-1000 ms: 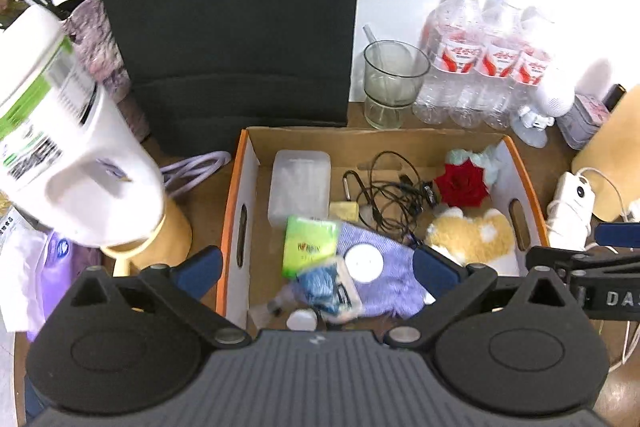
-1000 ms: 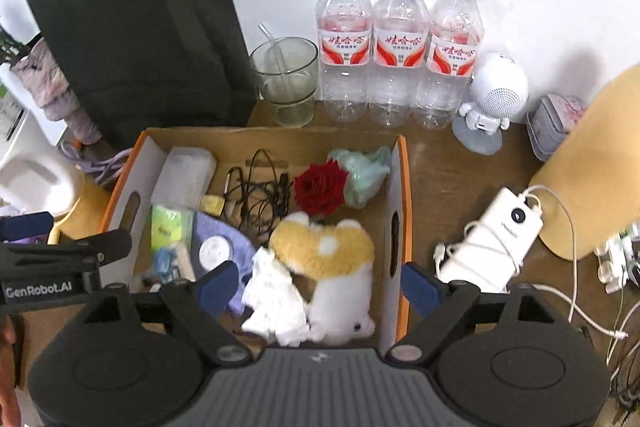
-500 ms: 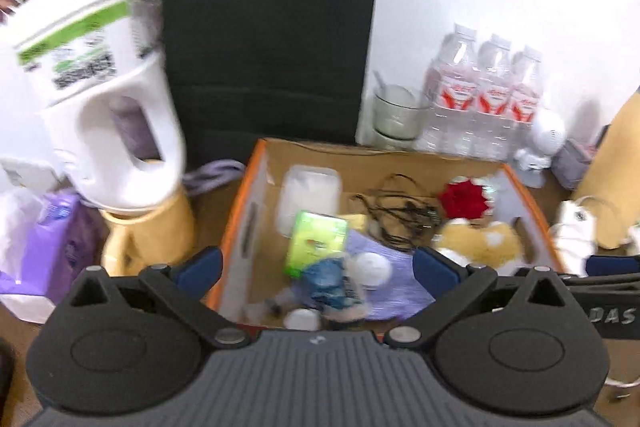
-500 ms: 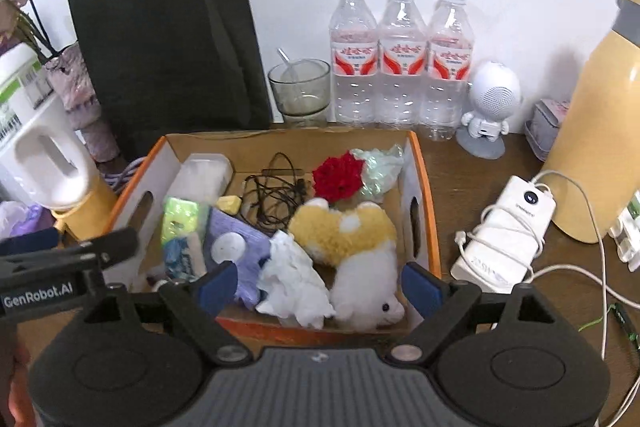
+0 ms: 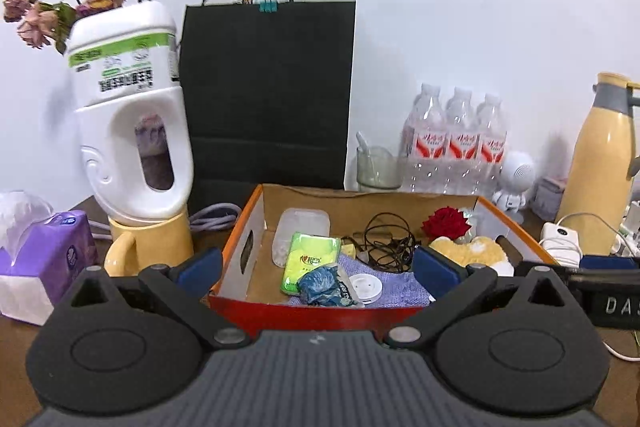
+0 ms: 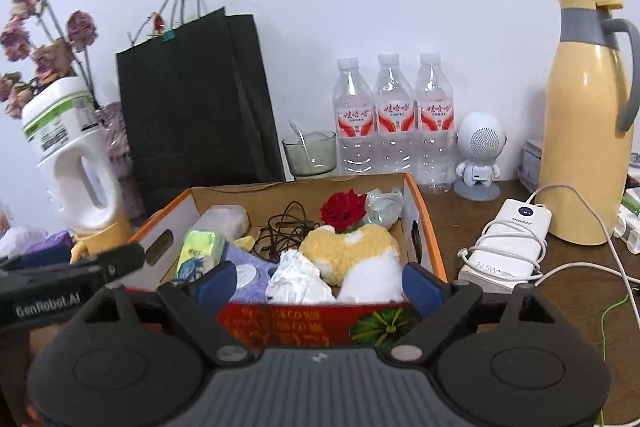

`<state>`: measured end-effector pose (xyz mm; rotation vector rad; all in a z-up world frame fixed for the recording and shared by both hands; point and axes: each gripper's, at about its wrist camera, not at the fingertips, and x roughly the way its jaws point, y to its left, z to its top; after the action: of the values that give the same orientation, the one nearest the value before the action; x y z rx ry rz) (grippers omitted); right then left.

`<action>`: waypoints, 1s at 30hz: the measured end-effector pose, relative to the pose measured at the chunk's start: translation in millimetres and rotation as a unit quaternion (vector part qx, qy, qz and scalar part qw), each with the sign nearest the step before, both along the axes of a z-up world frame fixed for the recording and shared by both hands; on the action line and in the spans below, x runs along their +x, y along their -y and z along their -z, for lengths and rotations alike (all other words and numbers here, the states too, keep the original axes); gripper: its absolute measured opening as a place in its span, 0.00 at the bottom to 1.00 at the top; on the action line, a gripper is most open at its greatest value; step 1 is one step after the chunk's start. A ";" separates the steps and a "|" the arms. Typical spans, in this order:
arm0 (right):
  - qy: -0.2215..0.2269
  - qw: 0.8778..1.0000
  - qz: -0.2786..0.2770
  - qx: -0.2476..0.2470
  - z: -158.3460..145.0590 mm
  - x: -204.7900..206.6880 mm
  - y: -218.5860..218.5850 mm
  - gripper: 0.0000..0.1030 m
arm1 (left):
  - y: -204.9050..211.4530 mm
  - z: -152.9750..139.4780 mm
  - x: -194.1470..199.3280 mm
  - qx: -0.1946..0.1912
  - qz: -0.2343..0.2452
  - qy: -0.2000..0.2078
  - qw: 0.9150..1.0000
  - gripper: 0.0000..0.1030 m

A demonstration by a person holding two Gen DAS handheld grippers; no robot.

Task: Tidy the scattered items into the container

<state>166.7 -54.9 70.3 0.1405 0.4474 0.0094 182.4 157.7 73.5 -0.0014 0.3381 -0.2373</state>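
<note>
Hovering at the near edge of the counter [image 6: 500, 223], the left gripper [image 5: 316, 273] and the right gripper [image 6: 320, 285] both stand with blue-padded jaws spread wide and nothing between them, each facing the open cardboard box with orange rim and red front panel [image 6: 296, 319].

Nearest inside the box, a crumpled white tissue [image 6: 298, 281] lies beside a yellow-and-white plush toy [image 6: 356, 259] toward the right wall. Left of these, a folded lilac cloth [image 5: 394, 287] carries a flat white round disc [image 5: 365, 285], with a scrunched blue wrapper [image 5: 320, 285] touching a green tissue packet [image 5: 310, 261]. Further in sit a tangle of thin black cable [image 5: 386, 241], a clear plastic lidded case [image 5: 302, 231] near the left wall, and a red rose head [image 6: 344, 209] beside a crinkled pale-green plastic wrap [image 6: 382, 203] in the far right corner.

Outside, on the right, a white power bank wound with its white cord [image 6: 506, 247] lies on the counter. On the left, a purple tissue box [image 5: 44, 259] stands near a yellow mug [image 5: 150, 241] bearing a white plastic jug with green label [image 5: 128, 123].

Along the far wall stand a black paper carrier bag [image 5: 266, 95], a clear glass cup with a spoon [image 6: 310, 153], three clear water bottles with red labels [image 6: 394, 119], a small white robot-shaped speaker [image 6: 480, 151], and a tall yellow thermos jug with grey handle [image 6: 586, 123].
</note>
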 end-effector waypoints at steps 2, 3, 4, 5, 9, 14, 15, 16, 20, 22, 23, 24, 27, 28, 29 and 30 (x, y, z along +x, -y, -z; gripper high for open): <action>0.004 1.000 0.001 -0.011 4.9 -9.0 -2.9 0.87 | -1.7 2.8 -7.6 0.006 0.001 0.003 1.000 1.00; 0.005 1.000 0.001 -0.014 7.0 -12.0 -3.9 0.87 | -1.5 4.8 -10.7 0.010 0.003 0.005 1.000 1.00; 0.006 1.000 0.001 -0.017 9.8 -15.9 -5.2 0.87 | -1.1 6.6 -13.4 0.016 0.007 0.007 1.000 1.00; 0.006 1.000 0.001 -0.018 11.6 -18.7 -6.3 0.87 | -0.3 8.0 -17.0 0.024 0.010 0.008 1.000 1.00; 0.004 1.000 -0.002 -0.022 15.7 -30.7 -12.0 0.87 | 2.6 10.8 -32.4 0.055 0.019 0.006 0.998 1.00; 0.004 0.999 -0.014 -0.042 19.4 -65.0 -19.2 0.89 | -4.8 14.1 -66.4 0.070 0.031 -0.005 0.997 1.00; 0.001 0.999 -0.014 -0.041 20.3 -71.5 -20.2 0.91 | -7.4 15.9 -73.3 0.070 0.030 -0.010 0.997 1.00; -0.004 0.999 -0.017 -0.038 21.8 -80.1 -21.5 0.92 | -10.1 18.0 -81.4 0.067 0.028 -0.016 0.997 1.00; -0.010 0.999 -0.034 -0.024 28.1 -111.0 -26.2 0.95 | -25.7 28.3 -106.0 0.038 0.017 -0.061 0.997 1.00; -0.016 0.999 -0.034 -0.020 31.8 -125.1 -28.4 0.95 | -33.5 31.1 -115.5 0.028 0.014 -0.067 0.997 1.00; -0.019 0.999 -0.034 -0.019 33.3 -130.6 -29.2 0.95 | -36.5 31.9 -121.2 0.029 0.014 -0.065 0.997 1.00; -0.023 0.999 -0.031 -0.018 35.1 -137.3 -30.0 0.95 | -38.1 32.3 -125.4 0.032 0.014 -0.063 0.997 1.00; -0.034 0.999 -0.025 -0.007 40.2 -155.7 -30.4 0.96 | -39.9 33.8 -135.9 0.053 0.026 -0.065 0.996 1.00; -0.038 0.999 -0.020 -0.001 42.3 -160.4 -29.6 0.96 | -40.7 35.8 -138.6 0.057 0.029 -0.072 0.995 1.00; -0.043 0.999 -0.014 0.006 44.9 -165.7 -28.6 0.96 | -40.8 38.2 -139.6 0.057 0.031 -0.081 0.995 1.00; -0.048 0.999 -0.010 0.009 47.0 -169.6 -28.1 0.96 | -41.5 41.5 -140.2 0.056 0.033 -0.093 0.994 1.00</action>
<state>-2.9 -26.8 23.2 0.1543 0.5450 0.0266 42.3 199.2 32.0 0.0998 0.5370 -0.2846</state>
